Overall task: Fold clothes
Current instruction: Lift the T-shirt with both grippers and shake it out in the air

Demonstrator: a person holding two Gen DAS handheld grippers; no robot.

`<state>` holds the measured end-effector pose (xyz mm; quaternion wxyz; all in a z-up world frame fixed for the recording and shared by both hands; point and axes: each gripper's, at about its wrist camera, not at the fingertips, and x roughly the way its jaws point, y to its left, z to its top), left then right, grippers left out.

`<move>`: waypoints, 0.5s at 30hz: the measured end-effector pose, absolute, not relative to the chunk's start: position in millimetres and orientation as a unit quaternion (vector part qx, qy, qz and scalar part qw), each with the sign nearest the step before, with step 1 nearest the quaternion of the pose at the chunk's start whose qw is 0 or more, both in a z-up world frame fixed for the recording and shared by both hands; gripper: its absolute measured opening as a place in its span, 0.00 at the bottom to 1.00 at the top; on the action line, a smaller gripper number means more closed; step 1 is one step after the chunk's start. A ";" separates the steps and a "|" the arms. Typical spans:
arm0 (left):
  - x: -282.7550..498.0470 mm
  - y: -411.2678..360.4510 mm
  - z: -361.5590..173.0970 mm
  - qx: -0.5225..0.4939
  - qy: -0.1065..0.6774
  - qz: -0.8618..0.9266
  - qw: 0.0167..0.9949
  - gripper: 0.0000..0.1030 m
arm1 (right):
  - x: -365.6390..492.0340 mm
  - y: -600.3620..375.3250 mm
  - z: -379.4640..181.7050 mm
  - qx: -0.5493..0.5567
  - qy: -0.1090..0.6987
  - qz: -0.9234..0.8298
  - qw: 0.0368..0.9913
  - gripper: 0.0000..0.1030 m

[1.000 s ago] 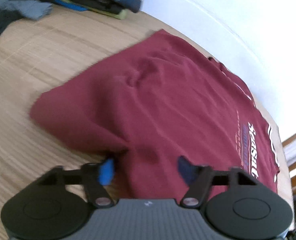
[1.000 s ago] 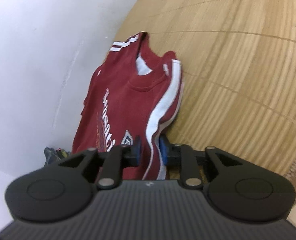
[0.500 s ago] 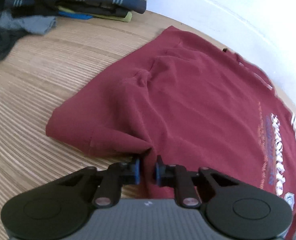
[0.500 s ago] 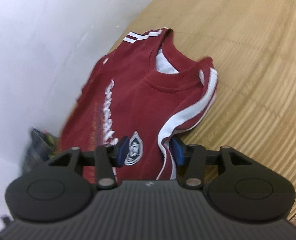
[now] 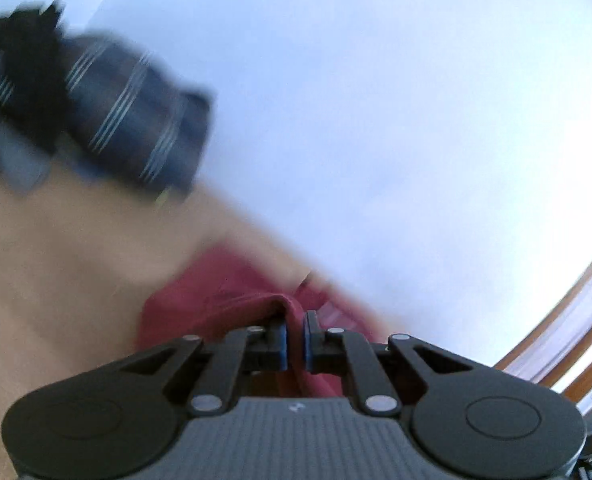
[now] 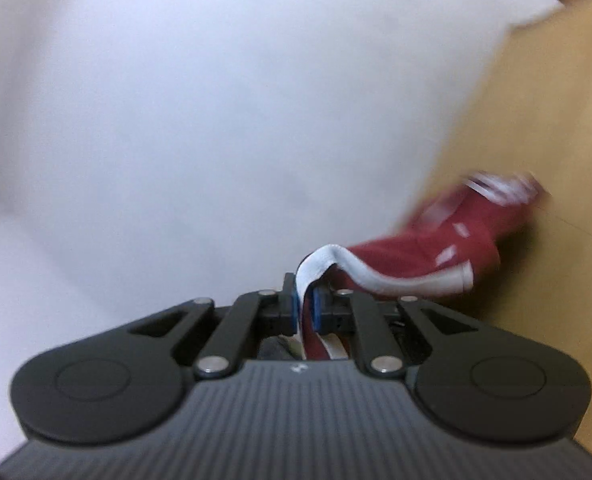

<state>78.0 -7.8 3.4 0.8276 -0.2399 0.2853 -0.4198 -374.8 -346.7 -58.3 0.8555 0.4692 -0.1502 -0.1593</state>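
Observation:
The dark red T-shirt [image 5: 215, 308] with white stripes lies partly on the wooden table [image 5: 55, 280]. My left gripper [image 5: 294, 338] is shut on a pinched fold of its plain red edge. My right gripper [image 6: 304, 304] is shut on the white-striped sleeve edge of the same shirt [image 6: 416, 248], which hangs away to the right. Both grippers are lifted and tilted toward the white wall, so most of the shirt is hidden below them. Both views are motion-blurred.
A stack of folded clothes with a dark plaid shirt [image 5: 127, 120] on top sits at the far left of the table by the white wall [image 5: 376, 120]. A wooden frame [image 5: 556, 320] stands at the right. Bare tabletop [image 6: 556, 120] shows at the right.
Both grippers closed on the shirt and swung up fast, lifting its edge. The views now face the wall instead of the spread shirt.

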 end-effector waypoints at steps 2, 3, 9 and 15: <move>74.9 3.9 38.0 -0.260 0.237 -0.445 0.824 0.05 | -375.8 -333.5 -19.2 0.425 -0.179 -0.137 0.877 0.10; 73.2 9.3 54.9 -0.267 0.213 -0.458 0.821 0.05 | -377.4 -326.3 0.0 0.405 -0.193 -0.130 0.884 0.10; 58.4 43.4 105.2 -0.296 0.136 -0.485 0.811 0.05 | -395.2 -285.7 94.4 0.318 -0.267 -0.108 0.903 0.10; 29.1 99.9 143.3 -0.319 0.066 -0.493 0.806 0.05 | -416.1 -230.0 162.0 0.245 -0.314 -0.090 0.913 0.11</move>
